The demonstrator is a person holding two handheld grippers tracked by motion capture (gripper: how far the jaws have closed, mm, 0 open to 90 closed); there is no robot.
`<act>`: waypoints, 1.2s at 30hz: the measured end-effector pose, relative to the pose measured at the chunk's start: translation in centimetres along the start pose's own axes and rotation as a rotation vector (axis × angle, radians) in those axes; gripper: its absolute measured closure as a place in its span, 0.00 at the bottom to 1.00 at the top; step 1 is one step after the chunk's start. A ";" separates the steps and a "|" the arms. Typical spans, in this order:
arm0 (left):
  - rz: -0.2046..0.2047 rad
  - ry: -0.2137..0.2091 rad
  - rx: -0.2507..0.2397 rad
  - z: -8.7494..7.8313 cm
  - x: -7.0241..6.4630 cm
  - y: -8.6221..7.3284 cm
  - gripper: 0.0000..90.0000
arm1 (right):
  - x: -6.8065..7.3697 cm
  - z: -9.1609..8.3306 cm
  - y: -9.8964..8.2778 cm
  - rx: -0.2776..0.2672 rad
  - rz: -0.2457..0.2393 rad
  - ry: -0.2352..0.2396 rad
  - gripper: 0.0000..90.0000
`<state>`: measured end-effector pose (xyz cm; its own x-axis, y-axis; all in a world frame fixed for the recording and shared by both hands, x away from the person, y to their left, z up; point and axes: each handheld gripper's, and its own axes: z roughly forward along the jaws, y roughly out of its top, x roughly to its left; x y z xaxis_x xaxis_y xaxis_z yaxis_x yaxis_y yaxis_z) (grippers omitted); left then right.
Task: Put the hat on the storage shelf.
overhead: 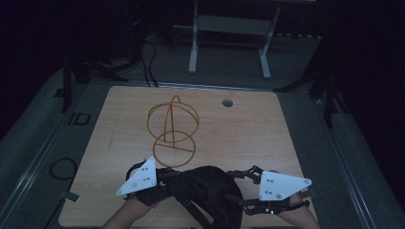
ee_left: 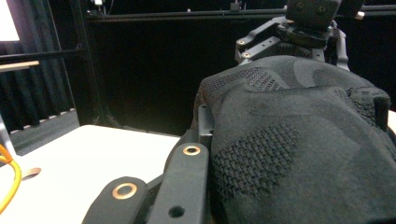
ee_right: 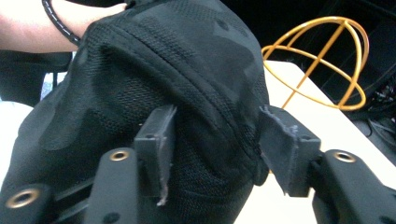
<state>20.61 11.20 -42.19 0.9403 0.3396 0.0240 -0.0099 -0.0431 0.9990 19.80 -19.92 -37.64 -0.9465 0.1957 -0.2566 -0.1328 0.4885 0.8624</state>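
While the left tongs (overhead: 168, 177) clamp the black cap's (overhead: 205, 188) edge, the right tongs (ee_right: 212, 140) straddle its crown half-wide, near the wire stand (overhead: 172, 131) on the worktop (overhead: 258, 129).

Both forearms enter from the bottom edge, low and close together. Left claw (overhead: 165, 180) clamped fully closed, grey plate tilted up-left. Right claw (overhead: 237, 187) points inward toward the left one, jaws about half apart.
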 end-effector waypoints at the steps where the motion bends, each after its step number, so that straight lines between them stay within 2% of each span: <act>1: -0.001 0.005 0.002 0.0 0.0 0.0 0.99 | 0.0 0.1 0.0 -0.002 -0.006 0.000 0.55; 7: -0.005 0.007 -0.003 0.0 0.1 0.1 0.99 | 0.3 0.4 0.0 -0.016 -0.042 -0.009 0.72; 9: -0.010 0.014 0.000 0.1 0.2 0.0 0.99 | 0.4 0.6 -0.1 -0.011 -0.050 -0.009 0.84; 12: -0.019 0.029 0.007 0.1 0.5 -0.2 0.99 | 0.5 1.0 -0.2 0.012 -0.066 -0.030 0.96; 16: -0.029 0.048 0.018 0.1 0.6 -0.2 0.99 | 0.4 1.1 -0.4 0.001 -0.057 -0.032 0.97; 22: -0.026 0.086 0.047 0.2 0.9 -0.4 0.98 | 0.0 0.5 -0.6 -0.062 0.002 0.009 0.98; 28: -0.001 0.132 0.065 0.3 0.8 0.0 0.93 | -0.2 0.1 -0.7 -0.098 0.034 0.030 0.98; 29: 0.004 0.156 0.069 0.4 0.7 0.1 0.88 | -0.3 0.0 -0.8 -0.100 0.043 0.025 0.98; 31: -0.006 0.182 0.075 0.4 0.9 0.1 0.69 | -0.4 -0.2 -0.9 -0.111 0.054 0.024 0.98; 33: -0.009 0.200 0.073 0.2 1.0 0.0 0.63 | -0.5 -0.5 -0.9 -0.118 0.066 0.015 0.98; 35: -0.015 0.226 0.086 0.0 1.0 -0.1 0.46 | -0.8 -0.9 -1.0 -0.128 0.077 0.003 0.98; 36: -0.014 0.239 0.093 -0.1 1.0 -0.2 0.43 | -0.9 -1.2 -1.0 -0.131 0.087 -0.007 0.98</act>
<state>21.56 11.62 -42.33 0.8330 0.5525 0.0291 0.0445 -0.1194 0.9918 20.44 -21.59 -37.79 -0.9542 0.2382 -0.1809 -0.0879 0.3545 0.9309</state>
